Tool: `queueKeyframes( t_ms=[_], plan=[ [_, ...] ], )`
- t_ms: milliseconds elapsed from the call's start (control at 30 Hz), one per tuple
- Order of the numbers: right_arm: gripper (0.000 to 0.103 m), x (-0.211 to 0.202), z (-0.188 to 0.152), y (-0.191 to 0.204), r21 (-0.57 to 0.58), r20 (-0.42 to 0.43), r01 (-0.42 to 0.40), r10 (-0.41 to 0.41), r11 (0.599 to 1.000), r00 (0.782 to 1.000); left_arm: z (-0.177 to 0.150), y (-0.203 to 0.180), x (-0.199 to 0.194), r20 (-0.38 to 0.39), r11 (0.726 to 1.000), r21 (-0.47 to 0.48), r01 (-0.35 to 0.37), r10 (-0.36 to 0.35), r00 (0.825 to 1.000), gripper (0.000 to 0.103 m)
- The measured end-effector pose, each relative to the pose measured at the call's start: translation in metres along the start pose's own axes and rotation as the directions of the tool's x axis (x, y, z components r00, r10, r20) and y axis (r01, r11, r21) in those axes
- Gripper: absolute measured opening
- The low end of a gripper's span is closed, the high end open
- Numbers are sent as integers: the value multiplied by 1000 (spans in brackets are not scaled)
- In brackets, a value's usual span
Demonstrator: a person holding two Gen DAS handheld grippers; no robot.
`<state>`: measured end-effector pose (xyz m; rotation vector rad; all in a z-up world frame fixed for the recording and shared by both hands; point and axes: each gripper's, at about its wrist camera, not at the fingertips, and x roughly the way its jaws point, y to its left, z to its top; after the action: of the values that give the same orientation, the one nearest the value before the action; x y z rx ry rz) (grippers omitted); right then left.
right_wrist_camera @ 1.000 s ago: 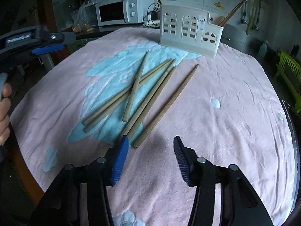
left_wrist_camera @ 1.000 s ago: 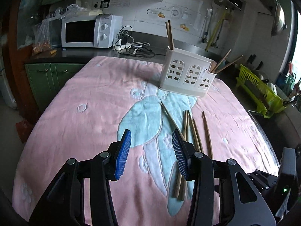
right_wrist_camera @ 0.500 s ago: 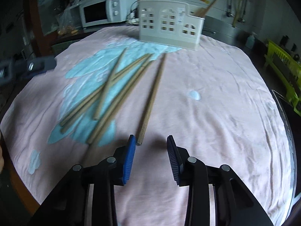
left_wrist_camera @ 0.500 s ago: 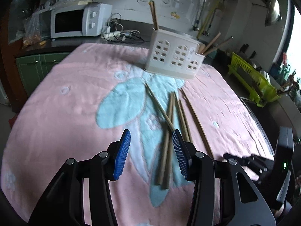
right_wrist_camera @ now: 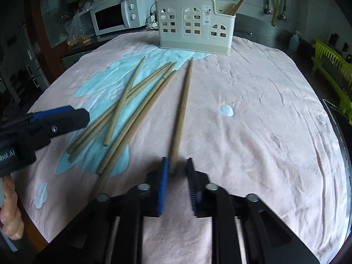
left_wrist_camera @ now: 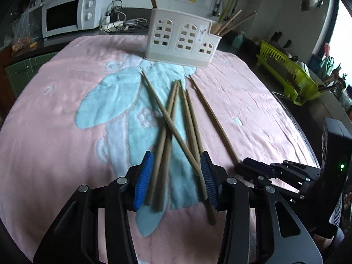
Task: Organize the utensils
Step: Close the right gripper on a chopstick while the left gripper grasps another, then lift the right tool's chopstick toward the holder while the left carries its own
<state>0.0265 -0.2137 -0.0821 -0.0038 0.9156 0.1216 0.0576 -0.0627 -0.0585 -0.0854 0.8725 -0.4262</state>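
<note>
Several wooden chopsticks (left_wrist_camera: 173, 121) lie crossed on a pink and blue towel (left_wrist_camera: 55, 114). A white utensil holder (left_wrist_camera: 181, 37) stands at the far edge with a few chopsticks in it. My left gripper (left_wrist_camera: 176, 171) is open, its jaws on either side of the near ends of the pile. One chopstick (right_wrist_camera: 182, 107) lies apart to the right. My right gripper (right_wrist_camera: 177, 171) is part open, its jaws on either side of that chopstick's near end, not clamped. The holder (right_wrist_camera: 195, 26) and the left gripper (right_wrist_camera: 59, 118) show in the right wrist view.
A white microwave (left_wrist_camera: 70, 13) and cables sit on the counter behind the towel. A lime green dish rack (left_wrist_camera: 288, 72) stands at the right. The right gripper (left_wrist_camera: 248, 169) shows low at the right in the left wrist view.
Both grippers moved forward and down to the chopsticks. The right jaws narrowed around the lone chopstick's end. The left jaws came over the pile's near ends.
</note>
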Motion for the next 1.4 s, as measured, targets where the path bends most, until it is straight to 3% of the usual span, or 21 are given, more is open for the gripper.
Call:
queueKeyframes(
  t_ms=[233,500,600,967,1067,1400],
  plan=[
    [7,-4,-1,-18,26,4,3,-3,1000,1000,1,-15,20,-40,1000,2,0,1,999,32],
    [7,-4,-2,-29,53,7,-4,4,999,1000,1,-14,39,-82,997,-65,-32,27,996,24],
    [7,-5,-3,-29,51,10,-9,9,999,1000,1,-15,42,-83,996,-80,-51,44,996,20],
    [8,-5,-5,-28,42,18,-9,8,999,1000,-3,-24,45,-71,981,-156,-119,109,992,20],
    [8,-4,-4,-28,41,17,-7,6,999,1000,-3,-22,43,-67,979,-172,-106,96,993,13],
    [7,-3,-4,-27,41,22,-4,3,999,1000,0,-20,34,-39,983,-154,-102,97,995,9]
  ],
)
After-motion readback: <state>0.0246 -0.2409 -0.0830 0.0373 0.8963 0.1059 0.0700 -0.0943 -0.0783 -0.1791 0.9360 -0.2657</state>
